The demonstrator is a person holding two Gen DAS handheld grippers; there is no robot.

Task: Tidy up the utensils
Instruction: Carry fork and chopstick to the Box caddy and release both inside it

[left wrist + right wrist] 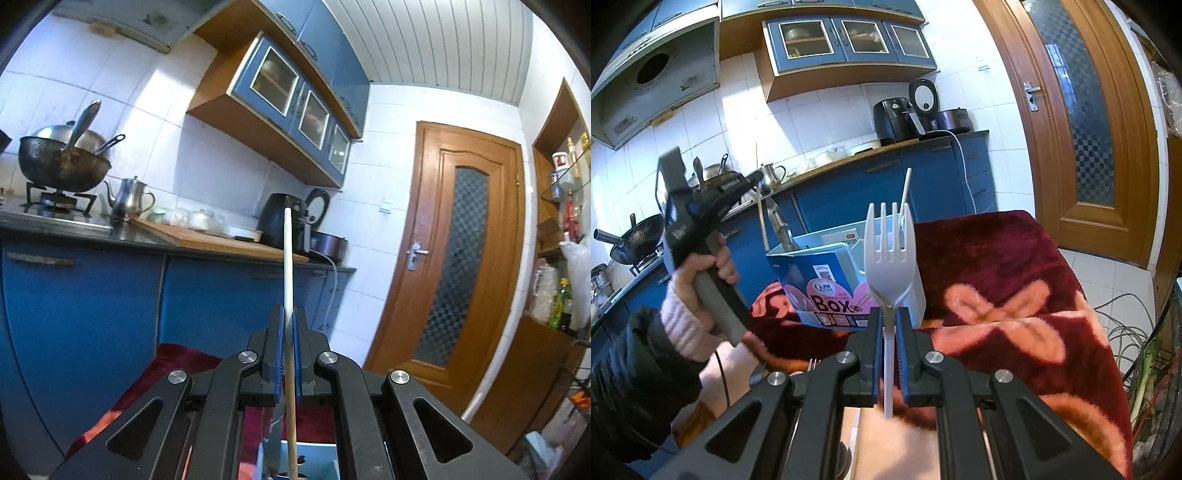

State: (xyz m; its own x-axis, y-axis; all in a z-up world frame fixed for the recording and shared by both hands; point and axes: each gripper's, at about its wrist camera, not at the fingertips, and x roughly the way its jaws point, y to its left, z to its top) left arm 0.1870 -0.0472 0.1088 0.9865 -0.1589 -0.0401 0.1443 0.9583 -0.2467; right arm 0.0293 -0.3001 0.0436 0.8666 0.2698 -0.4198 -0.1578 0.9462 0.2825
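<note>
Left gripper [289, 325] clamped on chopstick [288, 258]: stiff, slippery. Right gripper [888, 321] pinching fork [889, 254] by neck: light, bendy.

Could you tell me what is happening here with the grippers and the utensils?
A person is sorting utensils with two tools. The left hand-held gripper is shut on a thin pale wooden chopstick, held upright. The right hand-held gripper is shut on the handle of a white plastic fork, tines up. Ahead, on a dark red patterned blanket, stands a blue utensil box that already holds a few items.
</note>
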